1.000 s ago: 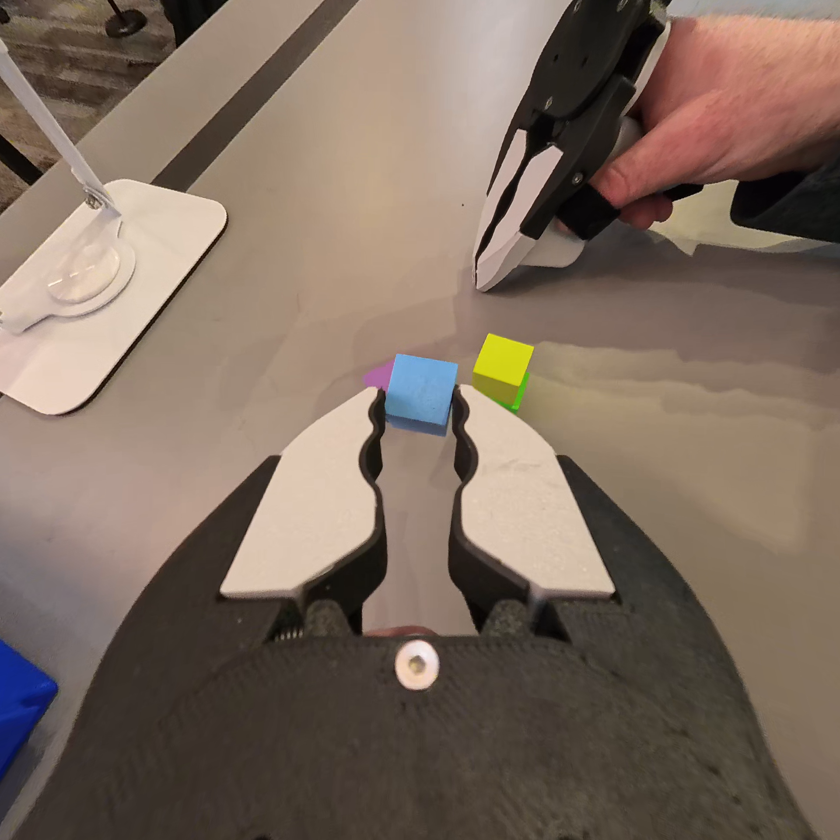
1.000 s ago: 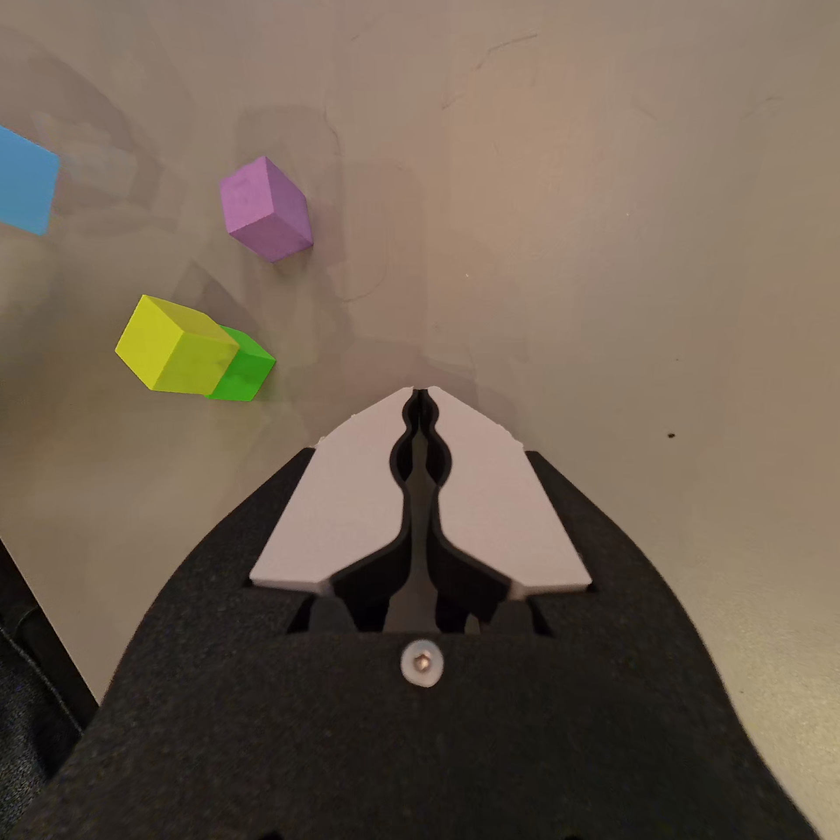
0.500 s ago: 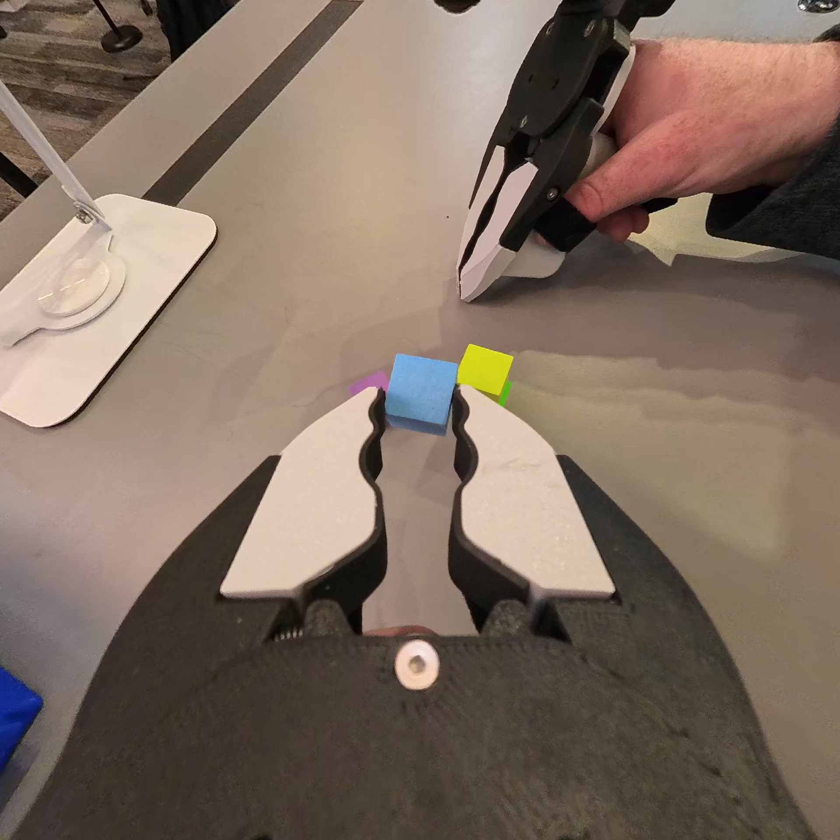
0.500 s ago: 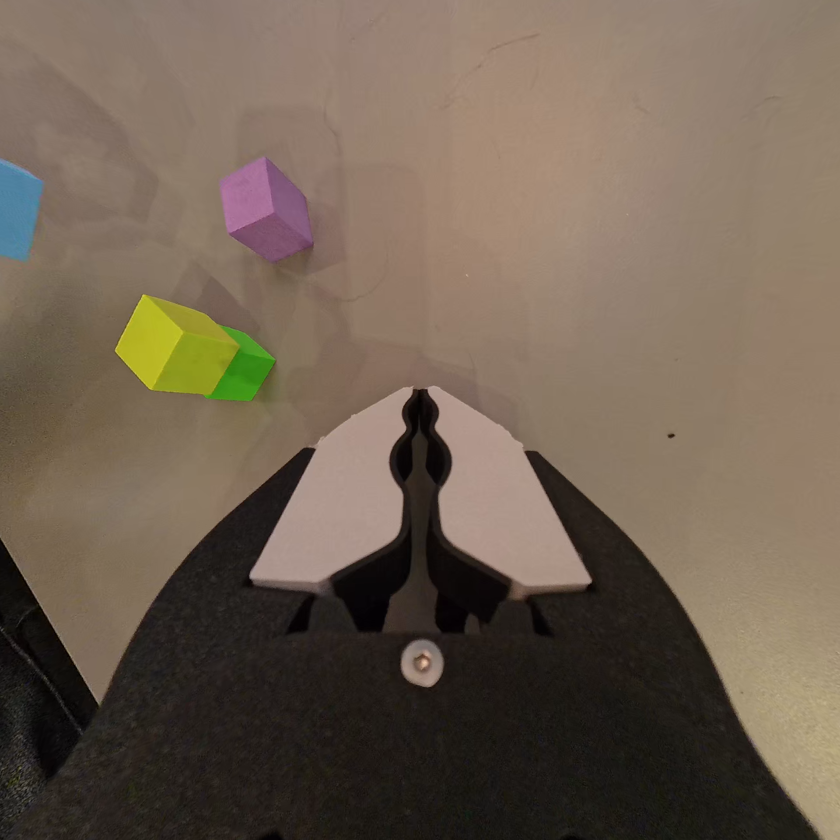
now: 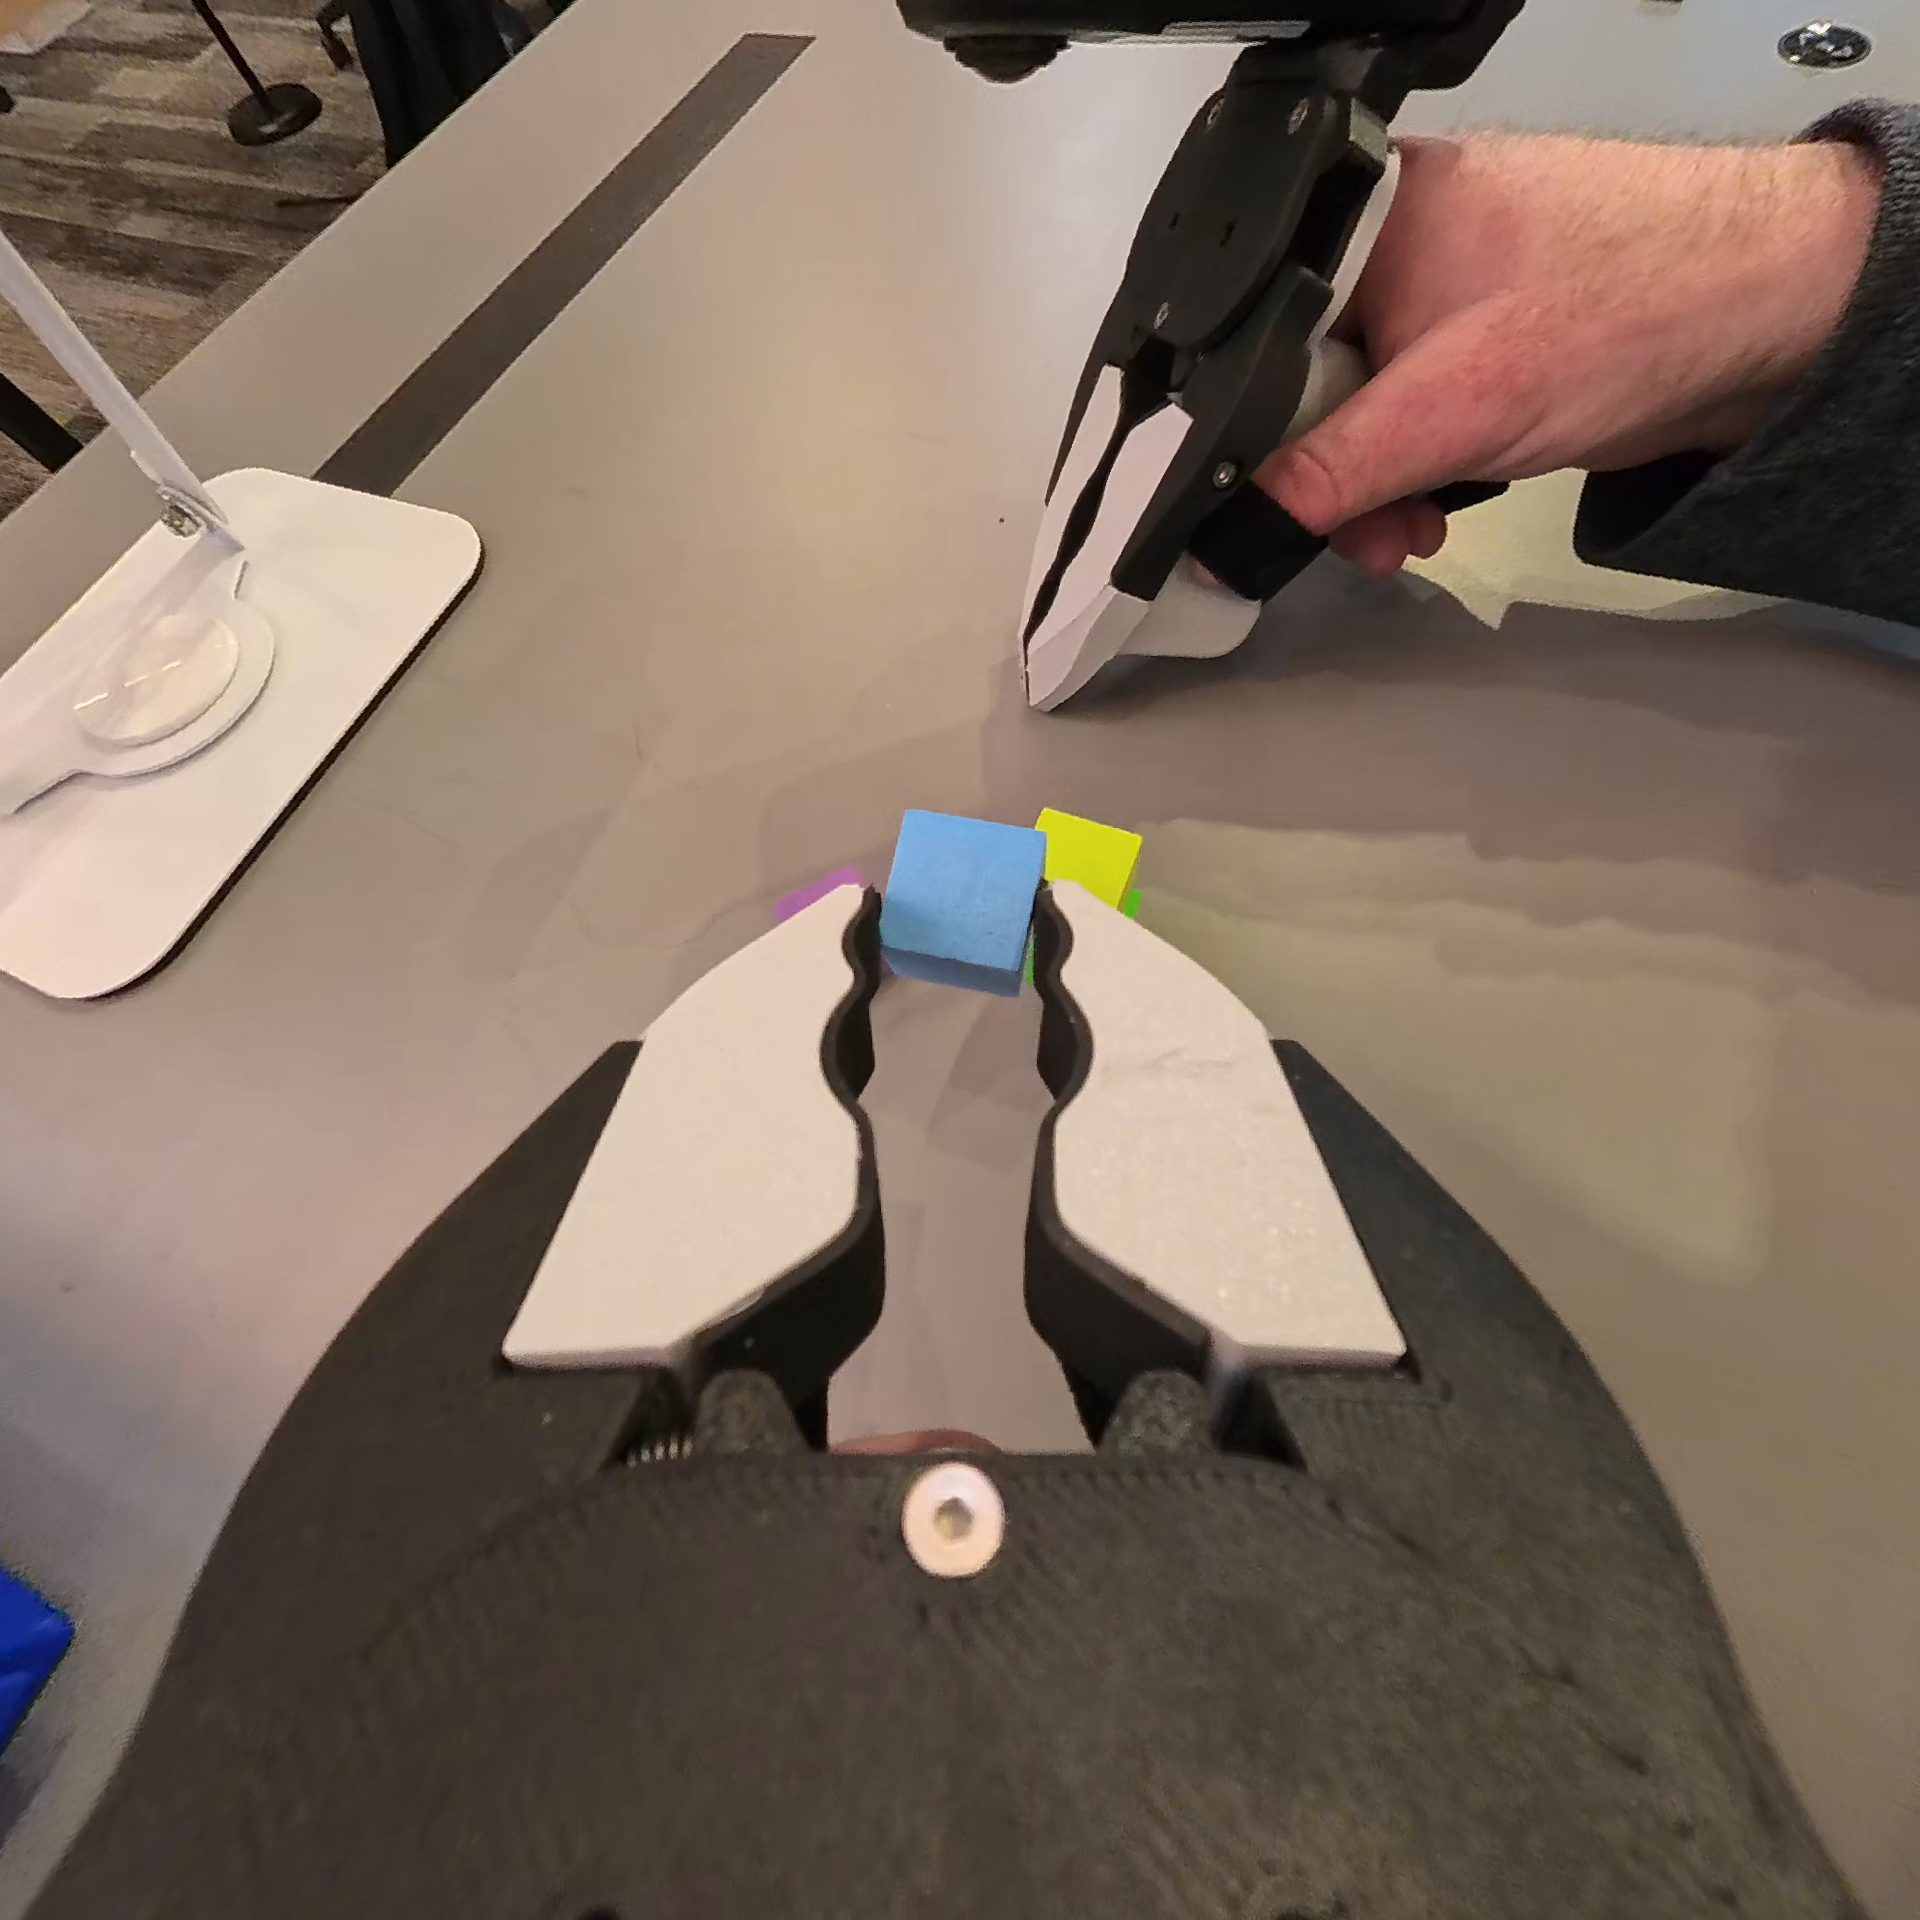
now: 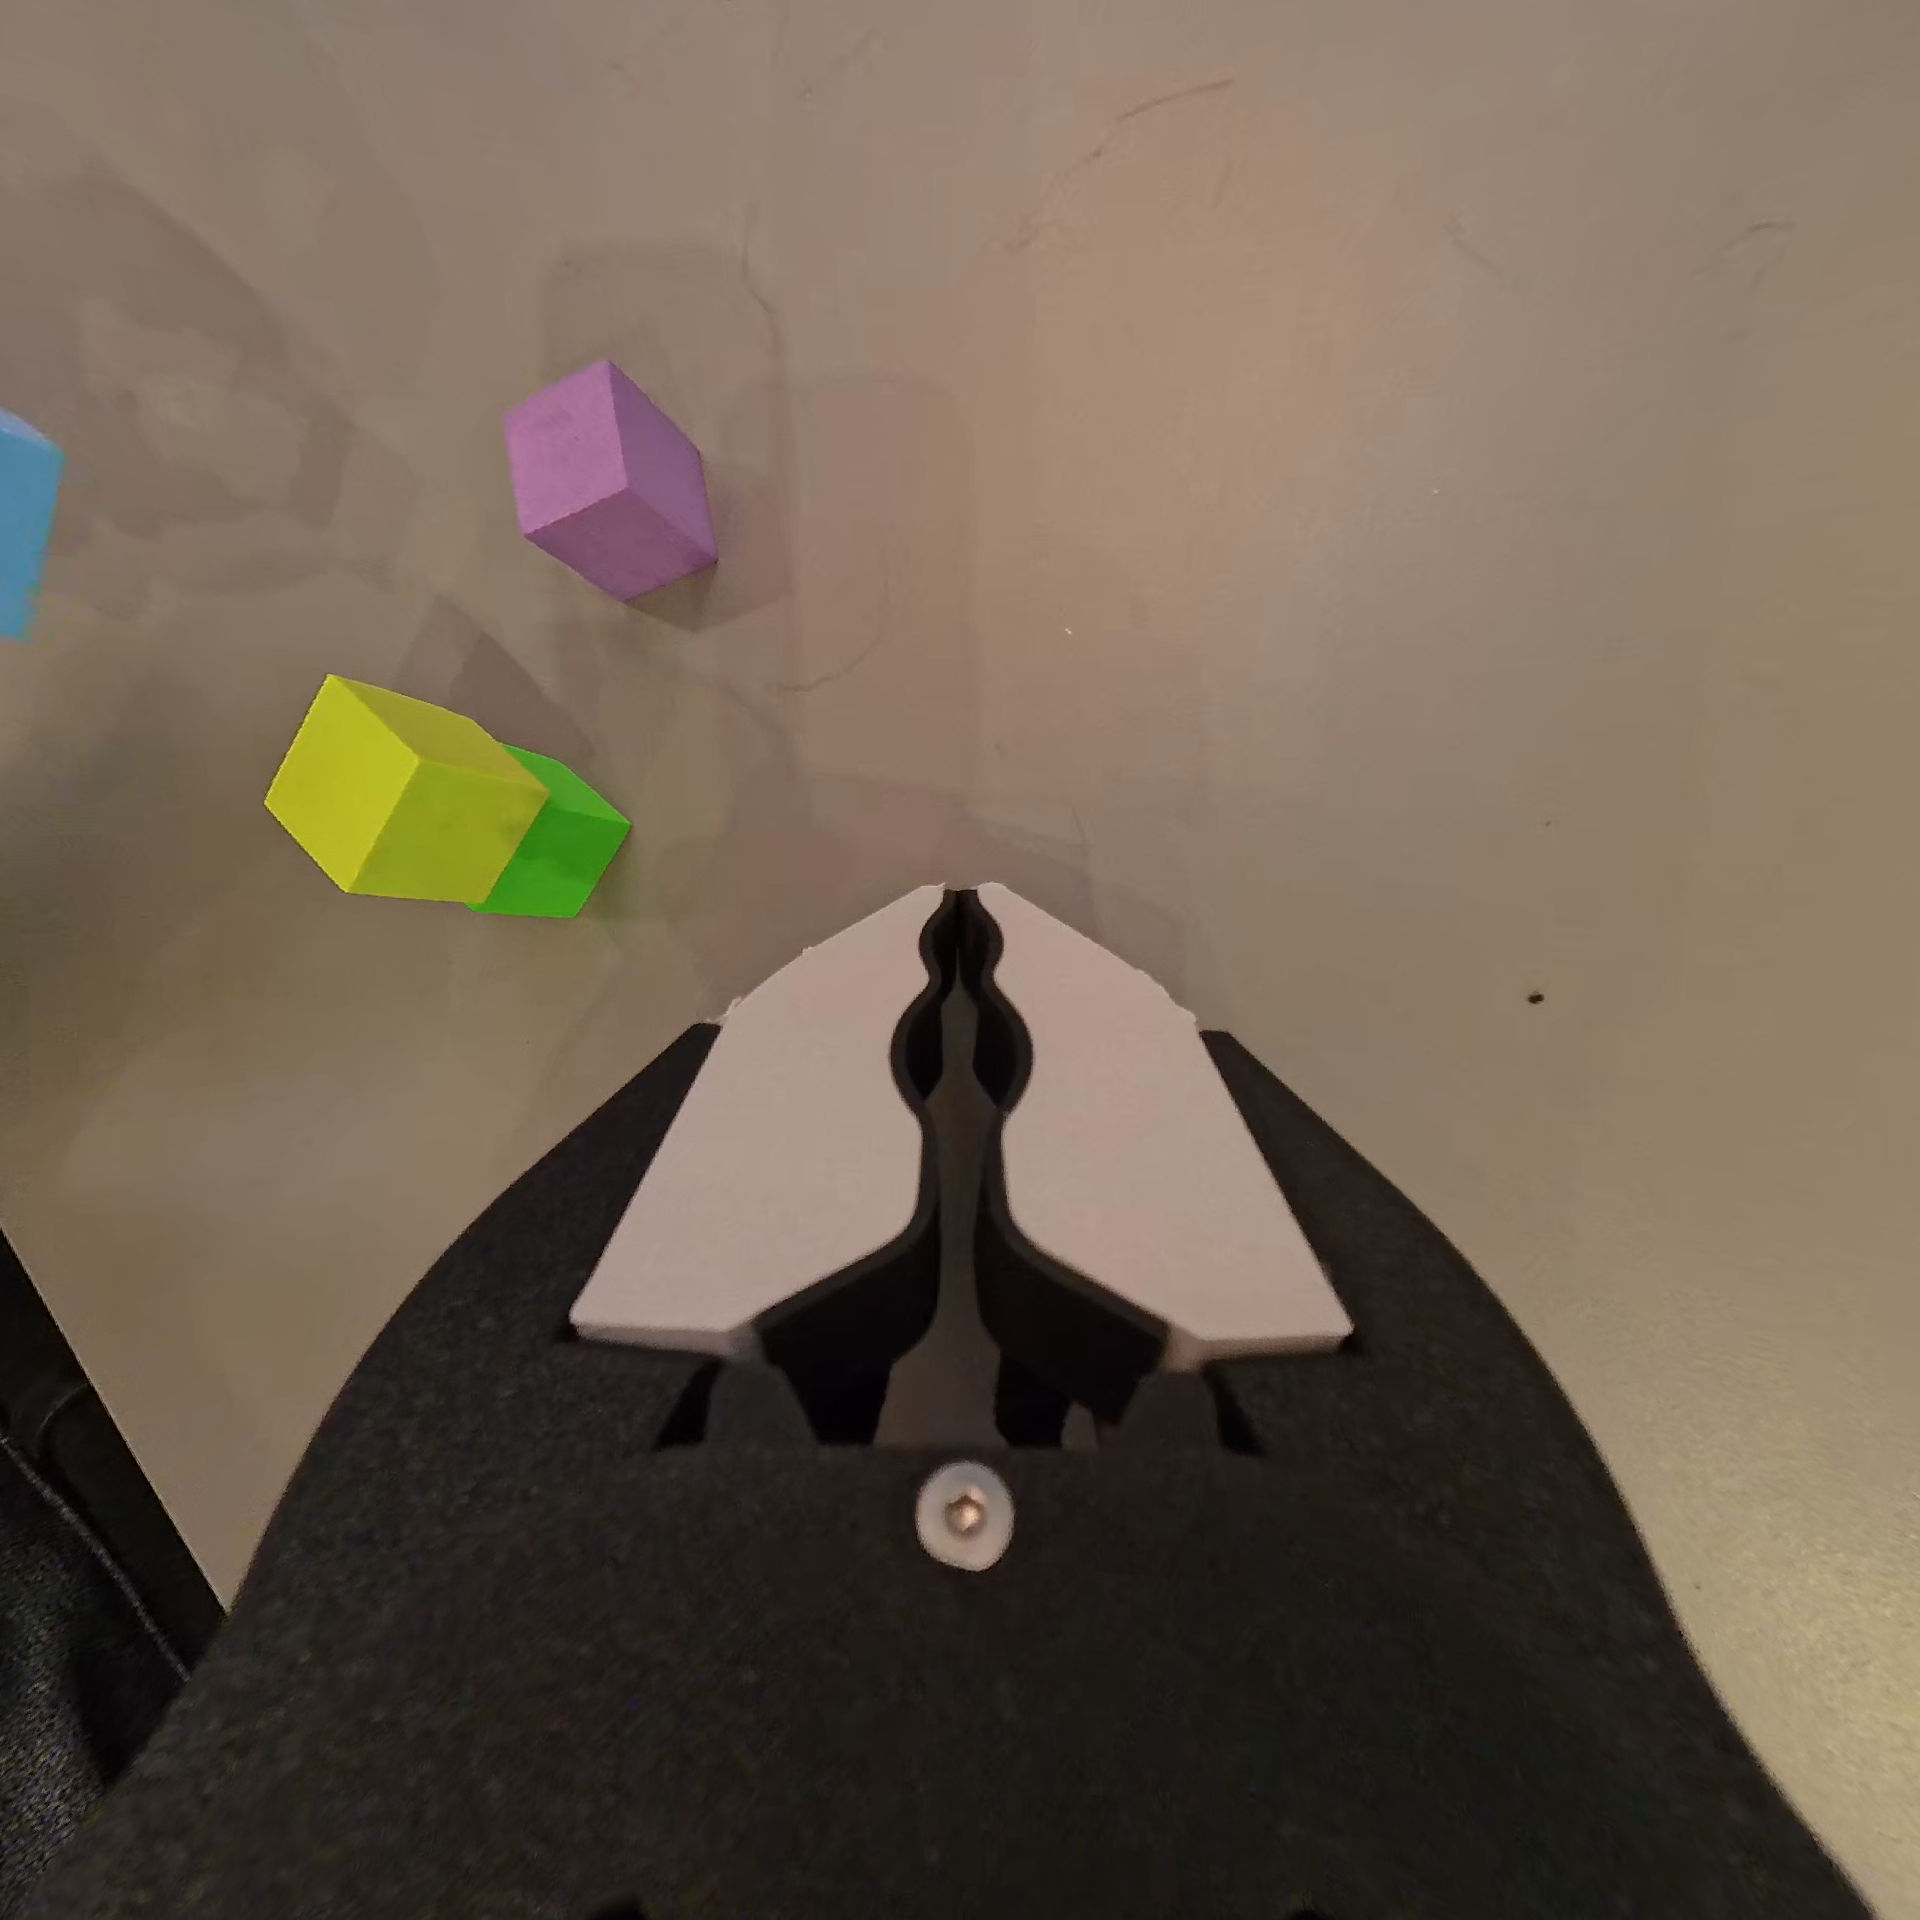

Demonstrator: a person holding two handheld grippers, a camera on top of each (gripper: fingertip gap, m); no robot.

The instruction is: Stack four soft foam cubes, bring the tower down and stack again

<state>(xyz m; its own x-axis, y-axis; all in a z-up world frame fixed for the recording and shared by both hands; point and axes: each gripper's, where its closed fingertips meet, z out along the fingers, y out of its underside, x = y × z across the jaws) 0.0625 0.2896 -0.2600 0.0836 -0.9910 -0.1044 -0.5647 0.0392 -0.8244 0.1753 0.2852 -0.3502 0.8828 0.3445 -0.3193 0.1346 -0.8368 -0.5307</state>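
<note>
My left gripper [image 5: 956,925] is shut on a blue foam cube [image 5: 961,899] and holds it above the grey table [image 5: 727,520]. The blue cube also shows at the left edge of the right wrist view [image 6: 26,525]. Behind it a yellow cube [image 5: 1089,854] sits on top of a green cube [image 5: 1132,902]; both show in the right wrist view, yellow [image 6: 400,795] on green [image 6: 556,842]. A purple cube [image 6: 608,480] lies alone on the table, just visible in the left wrist view [image 5: 816,894]. My right gripper [image 6: 961,891] is shut with nothing between its pads, tips near the table [image 5: 1039,686].
A white stand base [image 5: 208,707] with a clear disc stands at the left of the table. A blue object [image 5: 26,1662] sits at the lower left edge. A hand [image 5: 1558,332] holds the right gripper. The table's near edge [image 6: 104,1403] shows at lower left.
My left gripper has carried the blue cube toward the yellow-on-green pair, which now sits partly behind it. The right gripper and the cubes on the table have not moved.
</note>
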